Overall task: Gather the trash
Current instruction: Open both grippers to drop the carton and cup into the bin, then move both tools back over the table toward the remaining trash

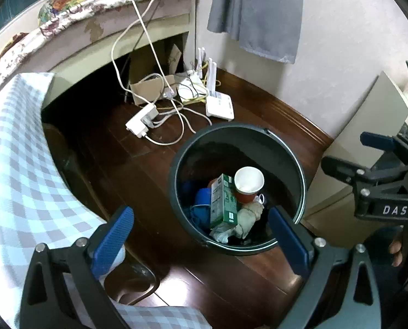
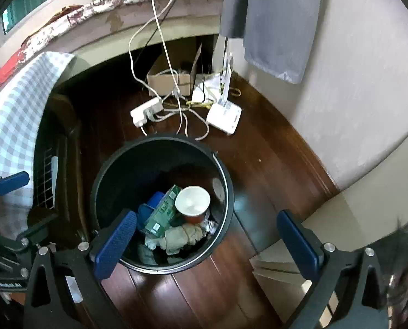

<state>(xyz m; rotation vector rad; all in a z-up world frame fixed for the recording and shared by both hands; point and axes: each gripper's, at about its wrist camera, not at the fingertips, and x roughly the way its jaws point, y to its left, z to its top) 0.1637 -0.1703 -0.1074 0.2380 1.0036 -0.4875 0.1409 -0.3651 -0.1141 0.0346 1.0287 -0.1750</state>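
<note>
The green carton [image 1: 223, 201] stands on end inside the black bin [image 1: 291, 148], leaning against the other trash, its long axis running from 6 up to 12 o'clock in the left wrist view; in the right wrist view that axis tilts from 7 toward 1 o'clock. The paper cup [image 1: 248, 181] lies against it at 2 o'clock, its white mouth turned upward toward the cameras and its red base pointing down into the heap.

Seen from the left wrist, the left tongs [image 1: 201, 242] are spread wide with nothing between the blue pads, and the carton and cup lie past them at 12 to 1 o'clock, down in the bin. The right tongs [image 2: 208, 244] are likewise spread wide and hold nothing; from the right wrist the trash lies at 11 to 12 o'clock of them, with the bin's near rim between the pads.

Besides carton and cup, the bin holds blue plastic pieces [image 1: 202, 198] at 9 o'clock of the carton and crumpled paper [image 1: 245, 218] at 5 o'clock. The bin stands on the wooden floor [image 1: 154, 170], with a white power strip [image 1: 142, 120] and a router [image 1: 220, 106] beyond it at 11 to 12 o'clock
</note>
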